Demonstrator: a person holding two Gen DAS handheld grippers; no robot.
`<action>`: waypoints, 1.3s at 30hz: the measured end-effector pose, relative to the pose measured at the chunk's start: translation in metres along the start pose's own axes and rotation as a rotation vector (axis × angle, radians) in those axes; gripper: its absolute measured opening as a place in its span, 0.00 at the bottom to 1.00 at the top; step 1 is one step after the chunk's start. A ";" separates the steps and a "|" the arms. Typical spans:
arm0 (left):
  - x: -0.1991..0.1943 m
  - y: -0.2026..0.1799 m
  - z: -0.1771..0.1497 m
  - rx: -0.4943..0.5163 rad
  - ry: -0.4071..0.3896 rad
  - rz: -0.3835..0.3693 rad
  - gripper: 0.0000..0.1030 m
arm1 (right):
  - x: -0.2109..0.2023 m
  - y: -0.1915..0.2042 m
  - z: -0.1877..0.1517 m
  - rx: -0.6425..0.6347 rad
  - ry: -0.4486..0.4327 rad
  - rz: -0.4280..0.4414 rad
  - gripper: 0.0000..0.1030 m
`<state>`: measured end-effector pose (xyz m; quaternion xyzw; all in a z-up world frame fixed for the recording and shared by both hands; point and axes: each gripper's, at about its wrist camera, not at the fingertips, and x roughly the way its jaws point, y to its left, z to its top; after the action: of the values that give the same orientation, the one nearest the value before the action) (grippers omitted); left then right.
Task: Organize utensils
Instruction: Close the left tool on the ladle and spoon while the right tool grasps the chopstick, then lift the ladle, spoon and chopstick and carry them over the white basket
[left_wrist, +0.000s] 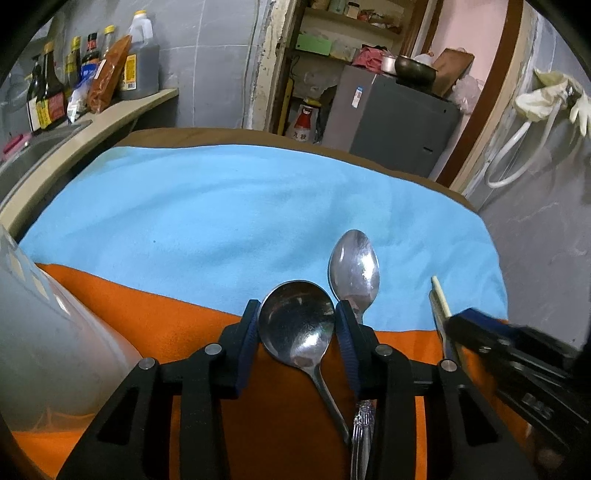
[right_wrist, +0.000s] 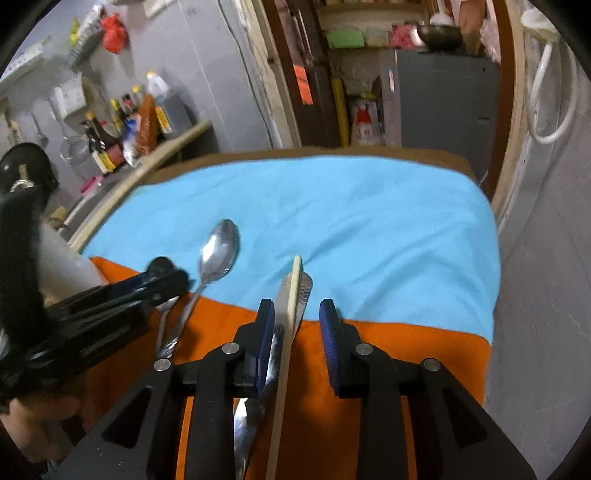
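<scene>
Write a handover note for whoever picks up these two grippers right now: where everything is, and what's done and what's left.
Left gripper: closed around the bowl of the round spoon, pads appear to touch both sides.
Right gripper: open, straddling the knife and chopstick, which lie against its left finger.
Oval spoon: free, just right of the round spoon.
All four lie roughly parallel across the edge where the orange cloth meets the blue cloth.
Done: utensils lined up side by side.
Left: finish placing the round spoon; final spot not visible.
</scene>
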<state>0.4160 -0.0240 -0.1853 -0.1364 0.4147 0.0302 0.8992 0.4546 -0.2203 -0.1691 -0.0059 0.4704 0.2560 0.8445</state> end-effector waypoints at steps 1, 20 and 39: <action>-0.001 0.002 0.000 -0.008 -0.003 -0.016 0.34 | 0.003 -0.002 0.001 0.016 0.008 0.009 0.22; -0.002 -0.008 0.001 0.045 -0.007 -0.078 0.34 | -0.011 -0.017 -0.008 0.059 -0.010 -0.054 0.04; -0.021 -0.026 -0.006 0.126 -0.075 -0.081 0.34 | -0.001 -0.003 -0.003 -0.070 0.045 -0.112 0.07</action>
<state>0.4025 -0.0491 -0.1672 -0.0947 0.3758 -0.0272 0.9215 0.4527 -0.2248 -0.1707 -0.0676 0.4789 0.2243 0.8460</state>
